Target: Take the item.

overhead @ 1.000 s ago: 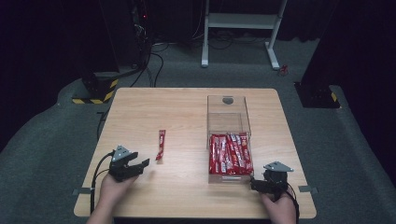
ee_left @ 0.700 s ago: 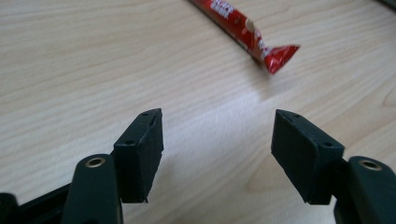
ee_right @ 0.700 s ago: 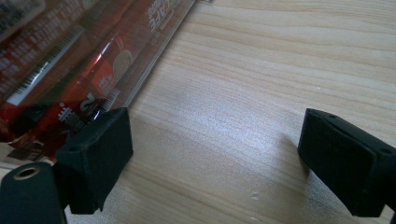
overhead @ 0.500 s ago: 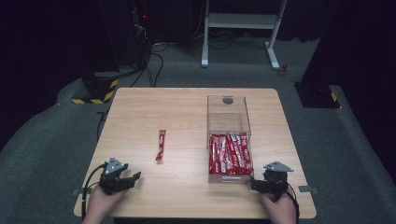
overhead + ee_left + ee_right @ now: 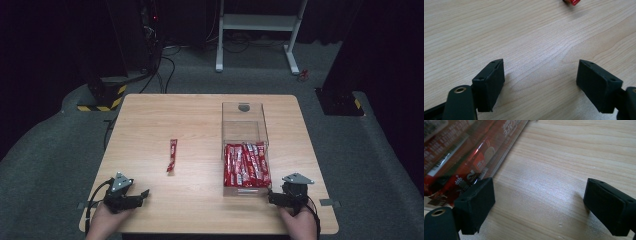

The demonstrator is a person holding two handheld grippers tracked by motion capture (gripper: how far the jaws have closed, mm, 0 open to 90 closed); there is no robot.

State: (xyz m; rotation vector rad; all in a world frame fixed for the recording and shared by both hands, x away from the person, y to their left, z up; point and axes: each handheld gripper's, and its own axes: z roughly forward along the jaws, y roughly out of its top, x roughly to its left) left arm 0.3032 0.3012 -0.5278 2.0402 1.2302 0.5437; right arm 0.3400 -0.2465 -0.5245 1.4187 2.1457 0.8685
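One red snack stick lies alone on the wooden table, left of centre; its red tip peeks in at the top of the left gripper view. My left gripper rests near the table's front left corner, below that stick and apart from it. Its jaws have just been opening and stand wide over bare wood, nothing between them. My right gripper sits at the front right, open and empty, just beside the front corner of the clear box with several red sticks.
The clear box stands right of centre; its far half is bare, its near half packed with red sticks. Beyond the far table edge lie cables, a black-and-yellow base and a white stand on grey floor.
My left hand drew back toward the front left corner, away from the lone stick, and lowered. Its jaws spread wider. The right hand kept still.
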